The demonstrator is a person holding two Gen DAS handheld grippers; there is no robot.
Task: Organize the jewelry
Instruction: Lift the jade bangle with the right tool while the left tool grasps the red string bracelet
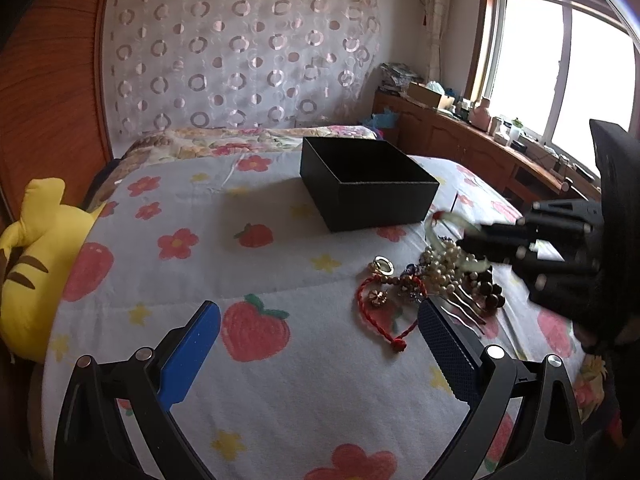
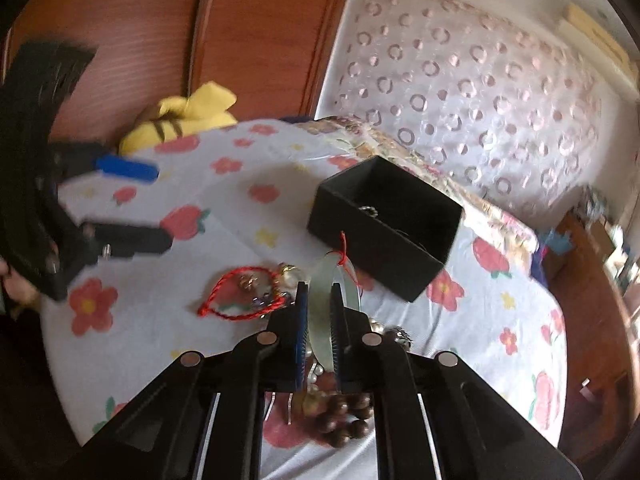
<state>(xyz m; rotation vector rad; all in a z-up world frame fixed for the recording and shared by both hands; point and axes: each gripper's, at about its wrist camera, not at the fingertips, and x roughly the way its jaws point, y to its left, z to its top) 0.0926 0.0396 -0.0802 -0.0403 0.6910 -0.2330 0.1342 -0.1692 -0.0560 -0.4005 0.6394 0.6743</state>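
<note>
A black open box [image 1: 370, 182] sits on the flowered bedspread; it also shows in the right wrist view [image 2: 384, 228] with a small item inside. A jewelry pile lies right of it: pearl strand [image 1: 440, 268], red cord bracelet [image 1: 384, 316], brown beads [image 1: 490, 290], hair comb [image 1: 466, 308]. My right gripper [image 2: 319, 292] is shut on a pale green jade bangle [image 2: 320, 320] with a red string, just above the pile. My left gripper [image 1: 320, 320] is open and empty, hovering over the bed near the red cord.
A yellow plush toy [image 1: 36, 264] lies at the bed's left edge against a wooden wardrobe [image 1: 48, 100]. A cluttered wooden sideboard [image 1: 472, 140] runs under the window at right. A folded floral quilt [image 1: 240, 138] lies behind the box.
</note>
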